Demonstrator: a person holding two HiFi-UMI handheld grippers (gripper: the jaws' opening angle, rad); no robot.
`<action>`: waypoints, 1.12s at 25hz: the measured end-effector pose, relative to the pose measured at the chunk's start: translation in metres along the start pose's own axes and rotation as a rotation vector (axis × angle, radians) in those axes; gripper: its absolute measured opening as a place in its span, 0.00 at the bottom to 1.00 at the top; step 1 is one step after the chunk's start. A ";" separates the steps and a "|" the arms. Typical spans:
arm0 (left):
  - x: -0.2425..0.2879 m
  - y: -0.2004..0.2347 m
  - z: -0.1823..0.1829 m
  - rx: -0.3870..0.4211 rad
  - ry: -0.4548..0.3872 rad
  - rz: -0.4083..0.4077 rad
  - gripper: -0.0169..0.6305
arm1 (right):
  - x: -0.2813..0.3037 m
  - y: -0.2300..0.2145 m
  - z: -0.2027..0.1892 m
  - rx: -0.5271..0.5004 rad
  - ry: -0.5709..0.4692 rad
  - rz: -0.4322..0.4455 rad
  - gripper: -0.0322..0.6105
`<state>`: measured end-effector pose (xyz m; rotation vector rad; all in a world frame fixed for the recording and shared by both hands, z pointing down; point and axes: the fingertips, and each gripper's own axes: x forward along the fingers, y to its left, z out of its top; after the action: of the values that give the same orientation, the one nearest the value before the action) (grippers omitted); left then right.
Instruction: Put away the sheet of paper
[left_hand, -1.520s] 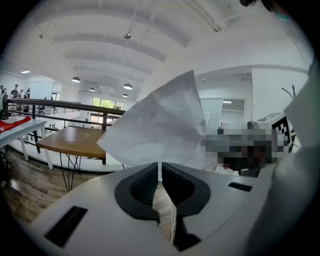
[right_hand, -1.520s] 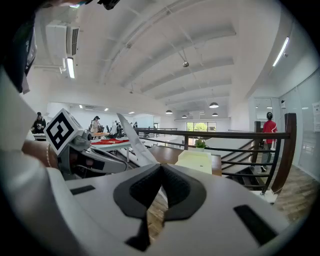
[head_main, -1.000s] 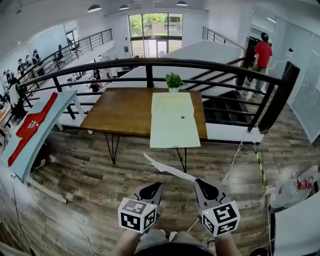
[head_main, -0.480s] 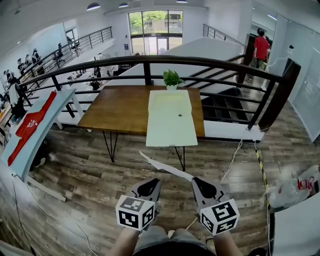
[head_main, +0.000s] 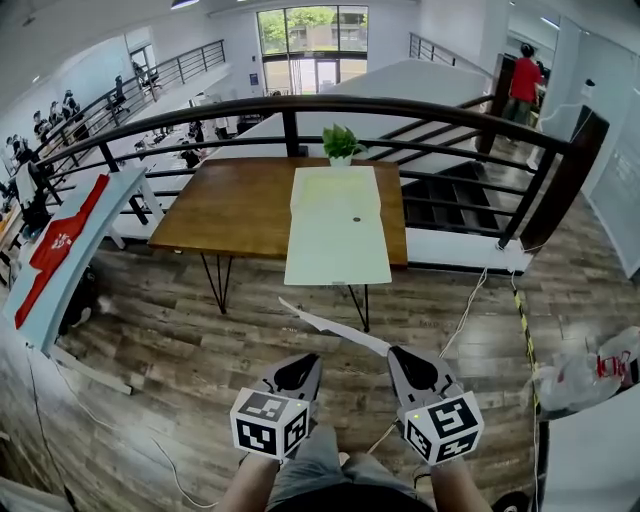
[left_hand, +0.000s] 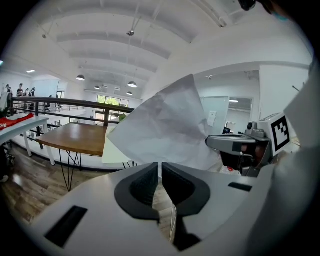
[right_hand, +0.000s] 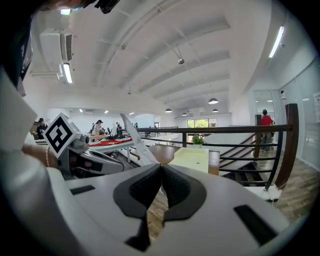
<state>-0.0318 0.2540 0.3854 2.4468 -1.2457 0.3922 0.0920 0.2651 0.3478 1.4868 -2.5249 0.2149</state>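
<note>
The left gripper (head_main: 303, 368) and right gripper (head_main: 403, 362) both clamp the paper (head_main: 335, 328), which spans left to right between them. The table (head_main: 230, 215) lies straight ahead, well apart.

sheet of paper (head_main: 335, 332): white
counter (head_main: 230, 215): brown wood grain
mat (head_main: 338, 230): pale yellow-green
plant (head_main: 341, 142): green
floor (head_main: 150, 380): grey-brown planks

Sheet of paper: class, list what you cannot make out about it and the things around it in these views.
1. The sheet of paper: the head view shows it nearly edge-on, so its faces cannot be read there.
2. Its bottom edge: left gripper view, hidden behind the left claw, which is shut on it.
3. The dark spot on the pale mat: head view, too small to identify.
</note>
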 end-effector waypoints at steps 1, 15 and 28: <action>0.003 0.002 0.001 -0.001 -0.001 0.002 0.08 | 0.001 -0.002 0.002 -0.001 0.000 0.003 0.10; 0.082 0.061 0.034 -0.020 0.011 -0.041 0.08 | 0.072 -0.049 0.030 -0.012 -0.016 -0.037 0.10; 0.162 0.172 0.109 -0.001 0.008 -0.084 0.08 | 0.203 -0.095 0.077 -0.015 -0.038 -0.117 0.10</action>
<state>-0.0714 -0.0033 0.3864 2.4849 -1.1358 0.3775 0.0713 0.0305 0.3256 1.6416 -2.4529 0.1506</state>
